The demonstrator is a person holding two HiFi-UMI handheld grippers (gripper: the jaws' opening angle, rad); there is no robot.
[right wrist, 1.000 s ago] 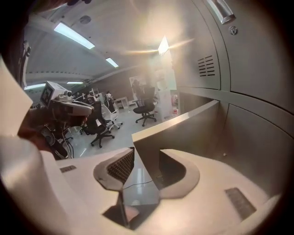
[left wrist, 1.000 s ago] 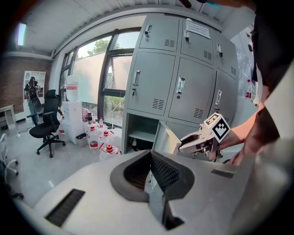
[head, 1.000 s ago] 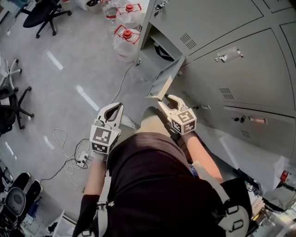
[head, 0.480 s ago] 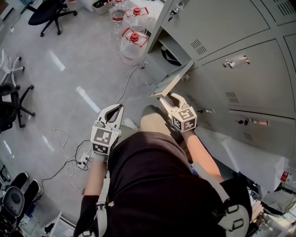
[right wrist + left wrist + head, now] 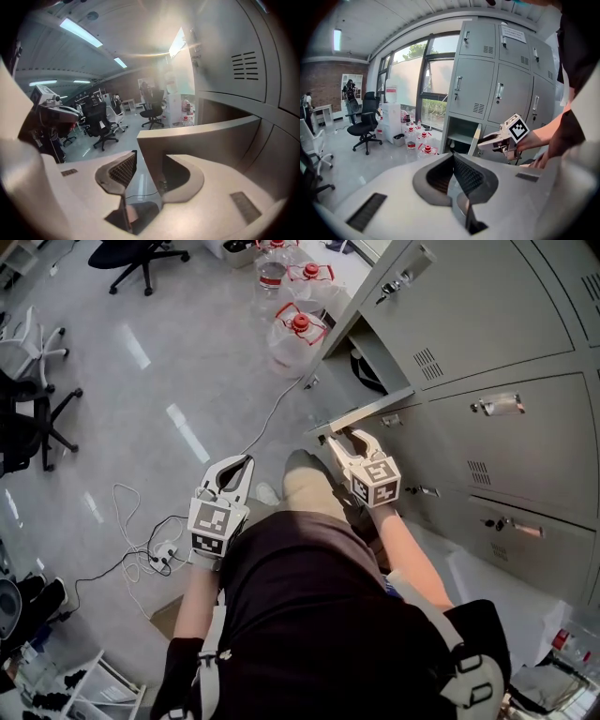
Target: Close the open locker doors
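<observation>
One grey locker door point(image 5: 375, 411) stands ajar low in the locker bank, and the dark compartment point(image 5: 367, 360) shows behind it. My right gripper point(image 5: 344, 436) is shut on the door's free edge; in the right gripper view that edge point(image 5: 151, 154) fills the space between the two fingers. The left gripper view shows the same door point(image 5: 476, 139) with the right gripper point(image 5: 483, 140) at its edge. My left gripper point(image 5: 247, 461) hangs over the floor left of the person's knee, its tips together point(image 5: 452, 157) and holding nothing.
Closed locker doors point(image 5: 487, 296) fill the right side. Water jugs with red caps point(image 5: 298, 334) stand on the floor by the locker bank's left end. Office chairs point(image 5: 28, 418) and loose cables point(image 5: 141, 540) lie to the left. The person's leg point(image 5: 309, 488) is below the door.
The open door has swung further toward the locker with my right gripper on its edge. The head view has shifted. The left gripper has stayed put.
</observation>
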